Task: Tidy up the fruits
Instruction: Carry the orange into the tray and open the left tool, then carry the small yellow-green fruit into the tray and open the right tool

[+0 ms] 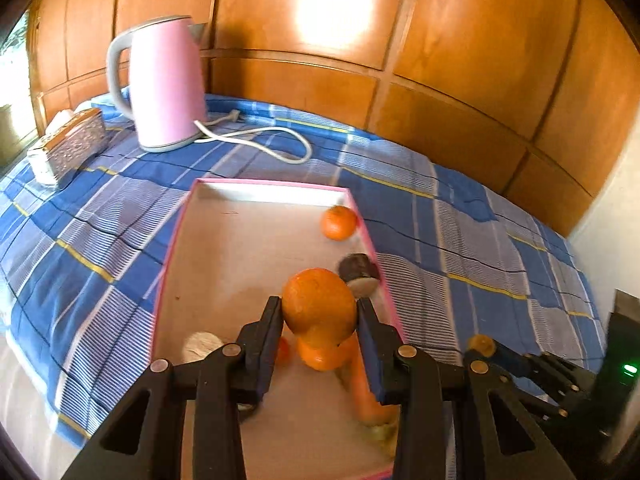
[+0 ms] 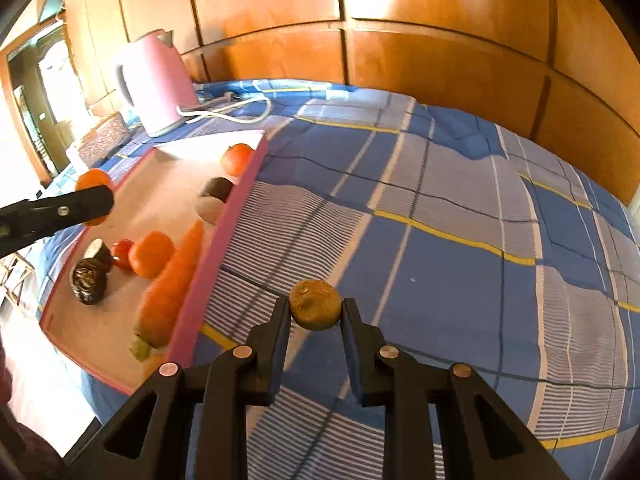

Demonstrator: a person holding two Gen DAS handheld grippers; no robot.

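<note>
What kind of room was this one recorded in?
Probably a bedroom at home: the work surface looks like a bed under a blue checked sheet, backed by wood panelling, with a pink kettle standing on it.

Glossy orange-brown wood-panelled wall [image 1: 460, 52] with a bright glare patch; blue plaid cloth [image 2: 440, 220] over the surface; daylit window [image 1: 12, 64] at far left.

A tray [image 1: 176, 240] sits on a cloth-covered desk [image 1: 440, 216]. Behind it, to the left, stands a kettle [image 1: 166, 84], with a box [image 1: 72, 146] further left. Inside the tray, a carrot [image 2: 172, 280] lies along its right wall.
</note>
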